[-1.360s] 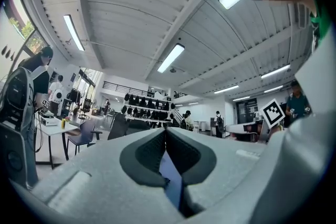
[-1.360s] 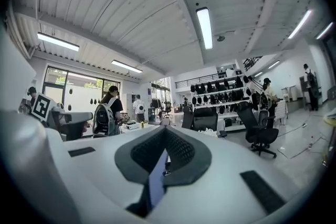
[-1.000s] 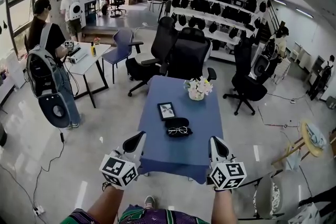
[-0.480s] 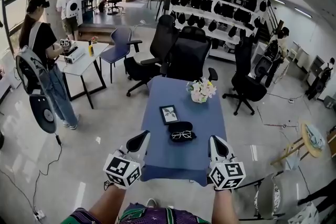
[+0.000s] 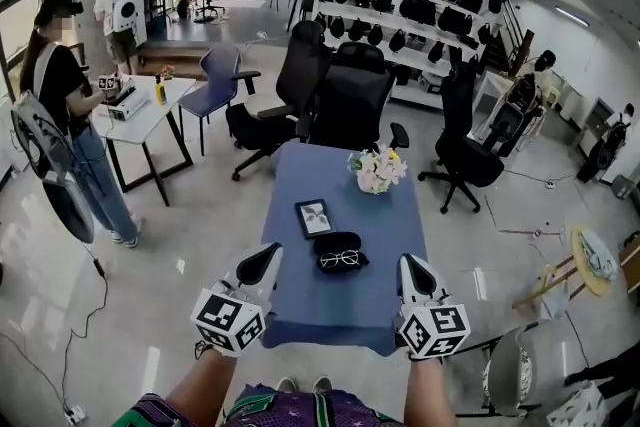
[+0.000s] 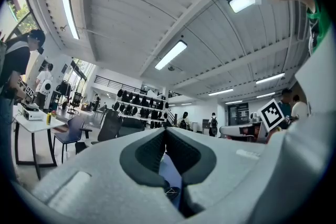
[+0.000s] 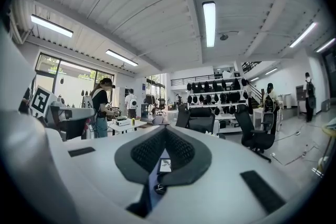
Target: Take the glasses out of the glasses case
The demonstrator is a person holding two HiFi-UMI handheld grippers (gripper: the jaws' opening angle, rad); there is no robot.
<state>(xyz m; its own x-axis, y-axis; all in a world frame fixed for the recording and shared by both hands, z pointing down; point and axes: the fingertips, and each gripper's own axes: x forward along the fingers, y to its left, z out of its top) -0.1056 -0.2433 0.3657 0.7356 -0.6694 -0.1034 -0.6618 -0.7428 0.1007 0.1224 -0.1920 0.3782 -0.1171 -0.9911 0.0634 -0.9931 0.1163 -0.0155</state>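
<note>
**Q:** Head view first. Where's your stuff?

**A:** Your left gripper and right gripper are both held over the near edge of the blue table, one towards each corner. Both claws look clenched to a point with nothing in them. The glasses case is black and lies open near the front middle of the table, between your two grippers and a bit beyond them, touching neither. The glasses lie in the nearer half of it. A picture frame lies just behind the case to the left, and a vase of flowers stands further back on the right. The only "labels" are the black-and-white square markers on your gripper cubes. The print in the frame is too small to read.

**Q:** And the left gripper view?

**A:** The tips are pressed together up top and nothing is pinched. You only get a sliver of blue table through the slot lower down. Your other gripper's marker cube shows off to the right.

**Q:** Right gripper view?

**A:** Same deal: the jaws are closed at the tip and hold nothing. Through the slot you can see the table and the picture frame. A person with a backpack stands to the left by a white table. Black office chairs and shelves of black bags sit behind the blue table.
</note>
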